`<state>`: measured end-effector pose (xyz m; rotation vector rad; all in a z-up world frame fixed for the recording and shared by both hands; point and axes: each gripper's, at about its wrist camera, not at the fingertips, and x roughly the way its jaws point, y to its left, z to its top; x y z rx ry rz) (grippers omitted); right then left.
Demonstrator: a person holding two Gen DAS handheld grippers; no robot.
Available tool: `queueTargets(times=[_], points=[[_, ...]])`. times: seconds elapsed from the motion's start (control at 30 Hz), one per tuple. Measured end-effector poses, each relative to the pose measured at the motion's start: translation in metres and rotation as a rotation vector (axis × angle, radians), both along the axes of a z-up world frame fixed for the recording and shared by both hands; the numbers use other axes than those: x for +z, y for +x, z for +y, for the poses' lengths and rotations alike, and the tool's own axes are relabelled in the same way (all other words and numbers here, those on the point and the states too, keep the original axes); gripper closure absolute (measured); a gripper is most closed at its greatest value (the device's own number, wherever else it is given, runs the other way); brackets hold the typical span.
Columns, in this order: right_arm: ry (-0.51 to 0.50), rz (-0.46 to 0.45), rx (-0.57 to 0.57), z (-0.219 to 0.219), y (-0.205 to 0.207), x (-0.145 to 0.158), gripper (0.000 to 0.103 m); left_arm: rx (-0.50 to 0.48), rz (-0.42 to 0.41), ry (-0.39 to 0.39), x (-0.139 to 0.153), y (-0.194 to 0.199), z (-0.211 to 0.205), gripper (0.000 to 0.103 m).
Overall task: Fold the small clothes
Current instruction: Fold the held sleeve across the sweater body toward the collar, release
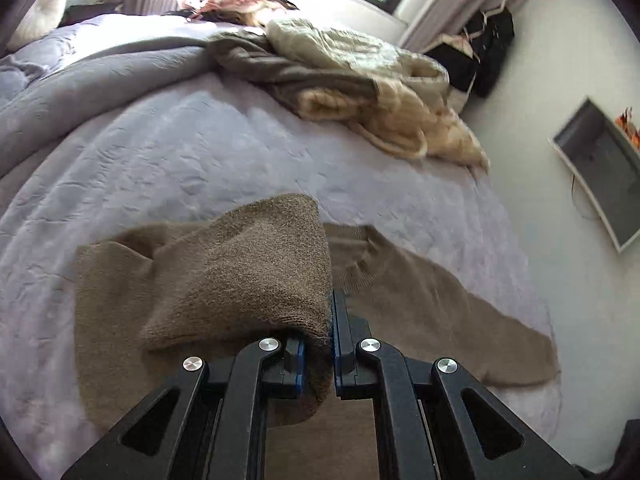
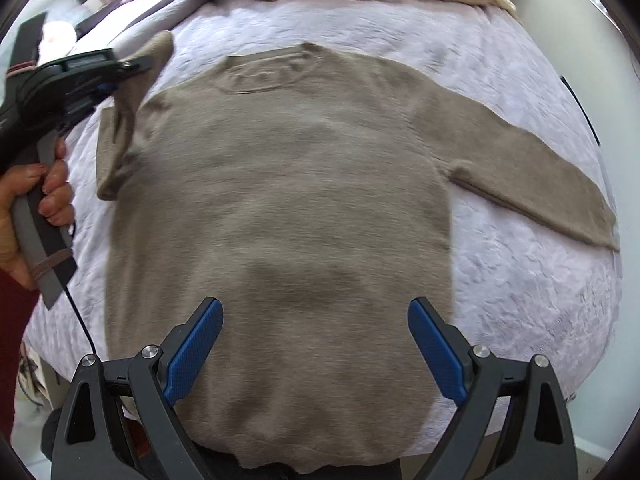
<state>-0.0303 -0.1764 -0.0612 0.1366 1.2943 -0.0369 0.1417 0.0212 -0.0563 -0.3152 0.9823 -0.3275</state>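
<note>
Right wrist: taupe sweater flat, left fingers clamping sleeve, right fingers apart.

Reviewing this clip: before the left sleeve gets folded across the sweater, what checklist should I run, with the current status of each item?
1. Left hand-held gripper shut on the left sleeve: ok.
2. Sleeve lifted off the bedspread: ok.
3. Sweater body lying flat, neckline away from the person: ok.
4. Right sleeve spread out flat: ok.
5. Right hand-held gripper open and holding nothing over the hem: ok.
6. Other clothes pile apart from the sweater: ok.
</note>
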Motion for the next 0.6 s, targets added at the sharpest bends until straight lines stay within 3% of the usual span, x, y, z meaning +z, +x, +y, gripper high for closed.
queueTargets(times=[0.13,0.27,0.33,0.47,0.6], points=[[-0.005,0.03,-0.053,-0.029,-0.002,-0.014,0.008,-0.073,0.11,0.153,-0.047,0.005,-0.052,0.092],[-0.012,0.032,-0.062,-0.042,0.005,-0.017,0.008,-0.093,0.15,0.272,-0.059,-0.004,-0.069,0.088],[-0.013,0.023,-0.06,-0.045,0.011,-0.016,0.008,-0.099,0.161,0.281,-0.05,-0.009,-0.065,0.088],[-0.023,-0.011,-0.035,-0.044,0.033,-0.011,0.008,-0.096,0.139,0.225,-0.023,-0.026,-0.037,0.088],[-0.056,-0.065,0.066,-0.018,0.067,-0.004,0.008,-0.104,0.111,0.235,-0.004,-0.039,-0.002,0.088]])
